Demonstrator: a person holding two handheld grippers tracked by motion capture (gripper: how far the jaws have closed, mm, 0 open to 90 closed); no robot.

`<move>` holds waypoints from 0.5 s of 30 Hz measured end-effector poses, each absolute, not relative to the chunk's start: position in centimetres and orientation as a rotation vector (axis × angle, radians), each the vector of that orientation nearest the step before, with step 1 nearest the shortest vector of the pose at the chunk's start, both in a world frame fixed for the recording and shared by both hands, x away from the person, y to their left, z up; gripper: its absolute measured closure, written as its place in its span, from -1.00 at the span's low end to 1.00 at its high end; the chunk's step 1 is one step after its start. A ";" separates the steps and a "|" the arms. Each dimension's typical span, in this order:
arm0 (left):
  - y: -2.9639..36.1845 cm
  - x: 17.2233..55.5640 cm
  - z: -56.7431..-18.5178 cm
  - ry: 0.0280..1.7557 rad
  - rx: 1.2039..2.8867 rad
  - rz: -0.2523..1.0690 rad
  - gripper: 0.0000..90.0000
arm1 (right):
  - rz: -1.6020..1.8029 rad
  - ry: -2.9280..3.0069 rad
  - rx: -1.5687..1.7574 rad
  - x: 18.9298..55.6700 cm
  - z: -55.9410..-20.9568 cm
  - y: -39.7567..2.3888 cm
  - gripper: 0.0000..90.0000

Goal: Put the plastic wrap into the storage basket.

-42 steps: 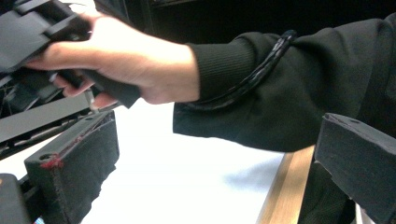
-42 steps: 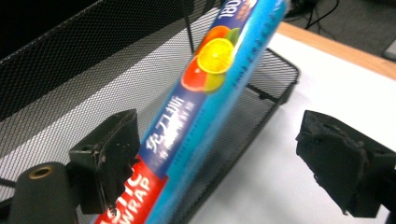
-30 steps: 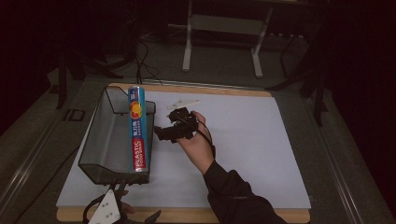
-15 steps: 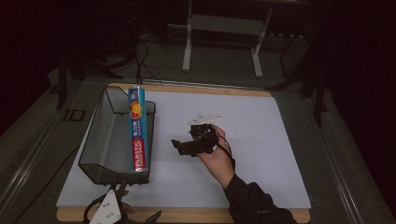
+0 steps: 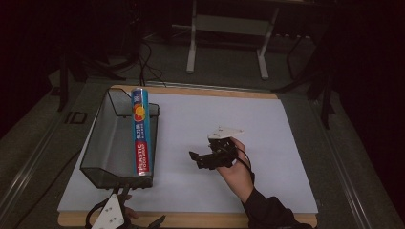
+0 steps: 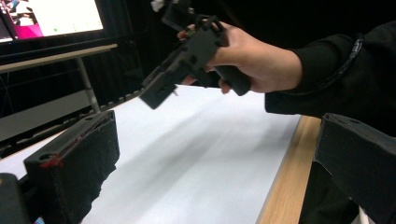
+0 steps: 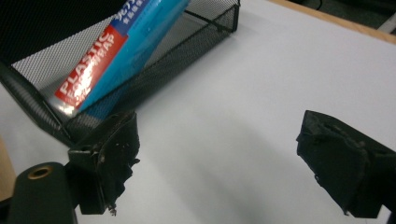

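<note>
Right gripper point(image 5: 197, 159) hangs over the white sheet point(image 5: 267, 119), jaws spread wide and empty, with the plastic wrap box point(image 5: 140, 131) at its 9 o'clock, lying in the mesh basket point(image 5: 102, 138) (against its right wall). Left gripper point(image 5: 138, 223) sits at 6 o'clock on the table edge, jaws apart, empty.

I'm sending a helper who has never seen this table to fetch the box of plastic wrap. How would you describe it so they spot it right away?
Start at the white sheet covering the wooden table, then go to the black wire-mesh tray at its left side. The long, slim blue box of plastic wrap lies along the tray's right wall. Its red end panel, printed PLASTIC in white, marks it out from the black gear around it.
</note>
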State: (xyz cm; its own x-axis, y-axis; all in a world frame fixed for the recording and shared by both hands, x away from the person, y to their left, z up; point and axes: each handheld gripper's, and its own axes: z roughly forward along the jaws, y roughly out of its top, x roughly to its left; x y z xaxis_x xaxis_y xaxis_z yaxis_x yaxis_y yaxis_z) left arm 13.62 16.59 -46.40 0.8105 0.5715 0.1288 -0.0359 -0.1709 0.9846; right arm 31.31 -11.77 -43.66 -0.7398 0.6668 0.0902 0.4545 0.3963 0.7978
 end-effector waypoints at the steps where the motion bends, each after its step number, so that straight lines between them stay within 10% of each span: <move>1: 16.6 13.6 -46.4 0.426 1.668 0.567 -0.99 | 1.251 2.411 0.988 31.0 -43.9 -12.3 -0.72; 15: 16.5 13.6 -46.4 0.427 1.672 0.567 -0.99 | 1.252 2.373 1.033 29.8 -44.8 -16.0 -0.72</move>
